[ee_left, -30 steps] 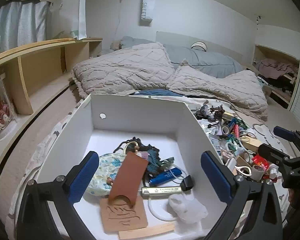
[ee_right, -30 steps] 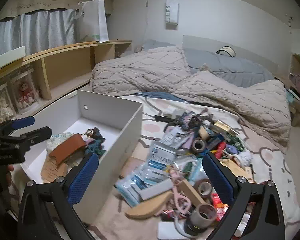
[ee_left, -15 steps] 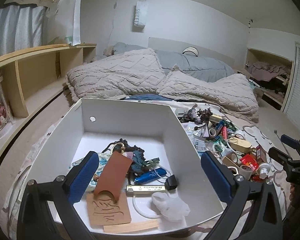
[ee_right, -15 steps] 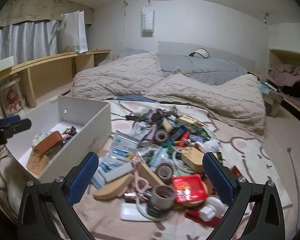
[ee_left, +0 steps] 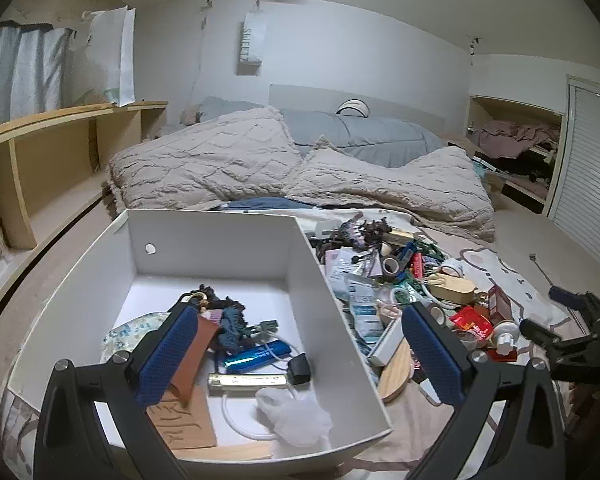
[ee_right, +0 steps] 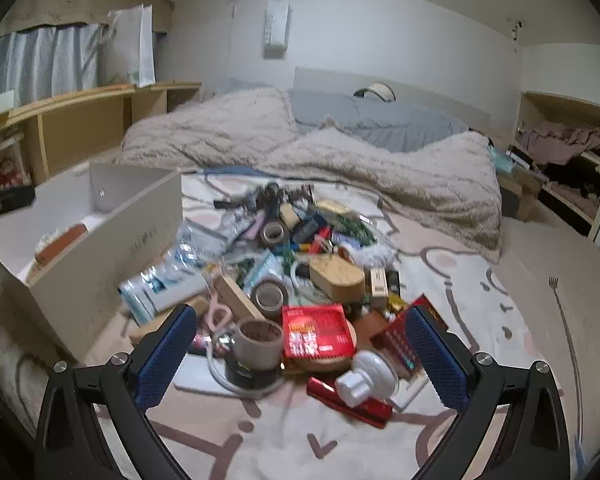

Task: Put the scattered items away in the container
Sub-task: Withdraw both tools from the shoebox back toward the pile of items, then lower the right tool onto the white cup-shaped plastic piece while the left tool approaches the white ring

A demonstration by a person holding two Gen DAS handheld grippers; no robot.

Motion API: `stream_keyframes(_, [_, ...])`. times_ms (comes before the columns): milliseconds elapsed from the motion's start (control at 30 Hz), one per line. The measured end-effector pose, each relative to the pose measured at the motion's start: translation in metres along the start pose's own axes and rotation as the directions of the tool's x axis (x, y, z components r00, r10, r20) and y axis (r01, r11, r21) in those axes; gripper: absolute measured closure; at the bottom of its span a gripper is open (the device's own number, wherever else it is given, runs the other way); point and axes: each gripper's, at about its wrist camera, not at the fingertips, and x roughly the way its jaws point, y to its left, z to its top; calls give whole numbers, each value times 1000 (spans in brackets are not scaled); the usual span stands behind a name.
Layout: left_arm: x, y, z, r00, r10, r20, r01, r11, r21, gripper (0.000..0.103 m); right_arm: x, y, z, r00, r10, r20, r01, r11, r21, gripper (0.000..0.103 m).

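1. Two grippers are yours, and both are spread wide with nothing between the pads: the left gripper (ee_left: 300, 354) hangs over the near corner of the box (ee_left: 216, 240), the right gripper (ee_right: 300, 354) over the near edge of the pile (ee_right: 300, 264).
2. Your box is white and open-topped, sitting on the bed sheet (ee_right: 480, 280); the pile lies just right of the box, touching its side wall.
3. Inside the box you have a brown leather case (ee_left: 190, 354), a blue tube (ee_left: 256, 354), a gold bar (ee_left: 246, 380) with print too small to read, a black plug (ee_left: 299, 369), a white cable (ee_left: 236, 420), a crumpled white wrapper (ee_left: 296, 412) and a tan embossed sheet (ee_left: 184, 424) whose marks you cannot read.
4. At the pile's near edge, right of the box, you see a tape roll (ee_right: 258, 342), a red packet (ee_right: 318, 332) with blurred white print, a white bottle (ee_right: 360, 380) and a red stick (ee_right: 348, 400).
5. Beyond the box, a white bag (ee_left: 252, 44) on the wall reads "SWEET".
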Motion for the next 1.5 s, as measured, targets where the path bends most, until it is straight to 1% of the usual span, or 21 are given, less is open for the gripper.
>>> stream_keyframes(133, [0,-9,-1,1000,-13,-2,13,1000,16,0,16,4,-13,999,8,-54,-9,1000,-13,0])
stream_keyframes(267, [0,-18,-4,1000,-28,-8,29,999,33,0,36,10,-22,991,22,-133,-22,1000,-2,0])
stream_keyframes(500, [-2,-38,-10,998,-61,-11,62,994,93,0,69,25,-32,974,-60,-216,44,996,-82,0])
stream_keyframes(567, [-3,-42,-10,998,-67,-8,68,992,110,0,77,28,-33,969,-92,-228,70,992,-104,0])
stream_keyframes(733, [-5,-50,-12,996,-89,-6,89,988,125,0,90,34,-37,960,-96,-263,61,989,-137,0])
stream_keyframes(900, [-8,-59,-15,993,-117,-1,116,983,140,0,101,29,-37,948,-81,-307,46,992,-119,0])
stream_keyframes(1067, [-14,-72,-18,990,-138,11,134,976,171,0,104,33,-37,945,-100,-312,51,985,-162,0])
stream_keyframes(1267, [-20,-93,-26,986,-168,10,162,963,216,0,92,30,-45,950,-70,-304,15,984,-179,0])
stream_keyframes(1333, [-22,-101,-29,982,-186,3,181,956,231,0,86,29,-50,953,-66,-295,9,981,-192,0])
stream_keyframes(1467, [-24,-116,-37,977,-213,-12,209,943,261,0,75,32,-60,956,-92,-278,25,972,-235,0])
stream_keyframes(1500, [-24,-120,-40,976,-218,-17,214,939,269,0,73,33,-64,953,-103,-286,30,968,-249,0])
